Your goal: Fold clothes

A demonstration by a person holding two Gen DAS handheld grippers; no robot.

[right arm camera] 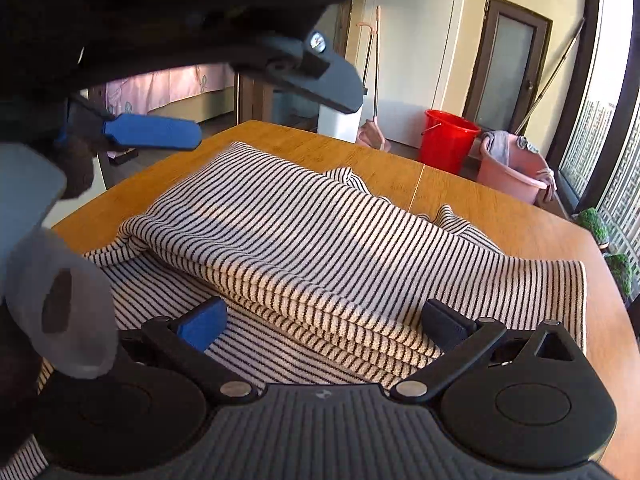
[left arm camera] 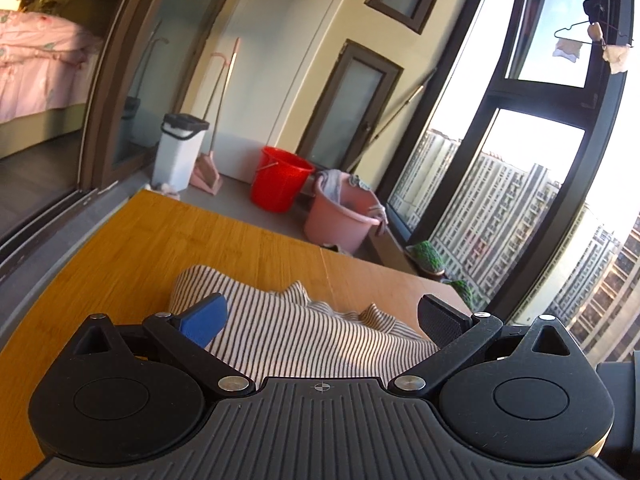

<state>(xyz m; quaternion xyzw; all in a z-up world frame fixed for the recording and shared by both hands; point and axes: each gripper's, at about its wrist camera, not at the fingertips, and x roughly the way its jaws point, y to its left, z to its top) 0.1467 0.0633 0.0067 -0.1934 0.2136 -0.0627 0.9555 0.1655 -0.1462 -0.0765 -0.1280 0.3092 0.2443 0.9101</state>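
A cream and black striped garment [right arm camera: 300,232] lies on the wooden table [right arm camera: 500,216], its upper layer folded over a flat lower layer. My right gripper [right arm camera: 324,324] hovers open just above the near folded edge, holding nothing. My left gripper [left arm camera: 324,320] is open too, raised over the same striped garment [left arm camera: 300,340] with the table [left arm camera: 160,248] beyond it. In the right wrist view the left gripper's blue pad [right arm camera: 152,132] shows at the upper left, above the garment's far left corner and clear of the cloth.
Beyond the table stand a red bucket [left arm camera: 280,178], a pink basin [left arm camera: 340,220] with cloths, a white bin [left arm camera: 178,152] and a pink dustpan [left arm camera: 206,172]. Tall windows [left arm camera: 520,200] and potted plants [left arm camera: 430,256] are at the right. A bed [left arm camera: 36,68] lies left.
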